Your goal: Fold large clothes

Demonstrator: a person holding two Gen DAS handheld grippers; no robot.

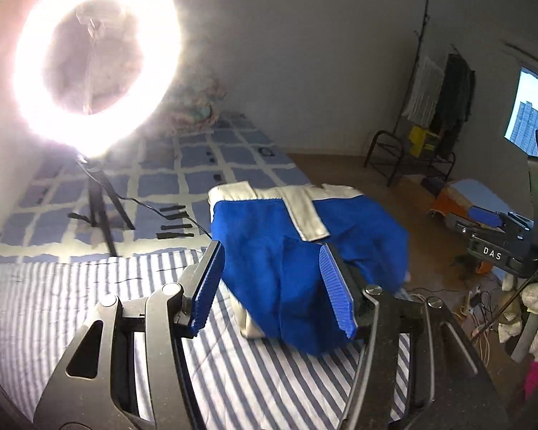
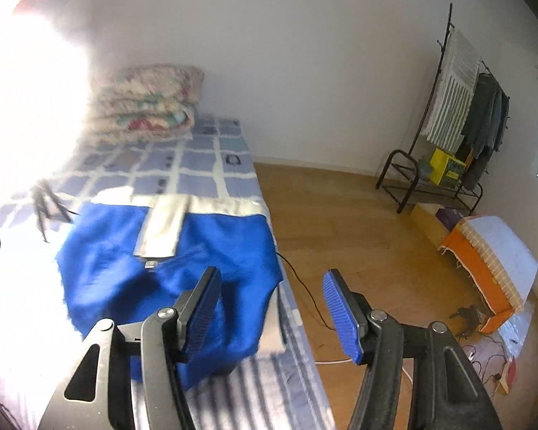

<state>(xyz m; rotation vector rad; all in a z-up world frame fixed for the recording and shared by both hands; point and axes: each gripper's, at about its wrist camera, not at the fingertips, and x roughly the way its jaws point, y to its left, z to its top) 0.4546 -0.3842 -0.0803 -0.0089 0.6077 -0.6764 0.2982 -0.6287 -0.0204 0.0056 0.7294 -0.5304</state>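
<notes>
**Both grippers spread above the folded blue garment**

Nearest the lens, the left gripper [image 1: 272, 286] has its jaws standing apart, blue ribbed pads clear of any cloth, nothing pinched. Same on the other side: the right gripper [image 2: 270, 308] is spread wide and empty, one finger over the mattress edge, the other over bare wooden floor [image 2: 358, 222].

Just beyond the fingers lies the blue garment [image 1: 265, 236], folded into a rough bundle on the striped sheet [image 1: 71, 294] near the bed's edge, grey-white trim running along its far side and a pale strip lying across the top. In the right wrist view a small zipper pull [image 2: 151, 263] shows at the end of that strip.

Further back, a ring light [image 1: 93, 61] on a tripod blazes over the checked blue bedspread [image 1: 197, 157], its cable trailing toward the garment. A folded floral quilt [image 2: 150, 104] sits at the head of the bed. Far off by the wall stands a clothes rack [image 2: 466, 114] with hanging items.
</notes>
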